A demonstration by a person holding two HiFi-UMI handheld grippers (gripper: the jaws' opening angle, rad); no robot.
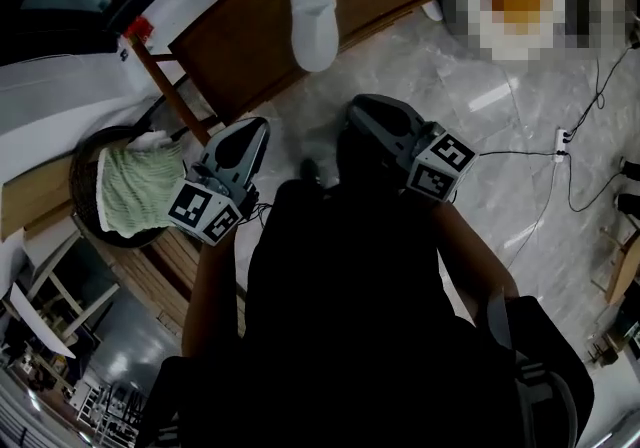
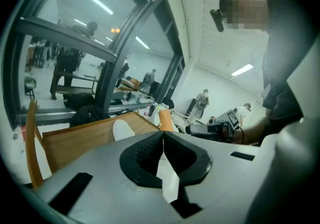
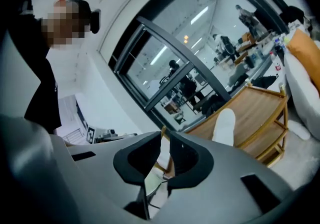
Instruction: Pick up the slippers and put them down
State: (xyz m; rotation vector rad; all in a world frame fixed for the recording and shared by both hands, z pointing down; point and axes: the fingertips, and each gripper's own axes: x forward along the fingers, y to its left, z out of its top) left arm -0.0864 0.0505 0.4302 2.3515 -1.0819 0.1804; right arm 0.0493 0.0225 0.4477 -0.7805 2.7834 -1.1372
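Slipper (image 1: 313, 11) on wooden rack (image 1: 250, 46), cloth-filled basket (image 1: 80, 176) left, power strip (image 1: 563, 141) right

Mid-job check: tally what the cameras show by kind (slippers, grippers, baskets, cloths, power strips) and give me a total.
White slipper: 1
Grippers, the left gripper and the right gripper: 2
Basket: 1
Green checked cloth: 1
Power strip: 1
Total: 6
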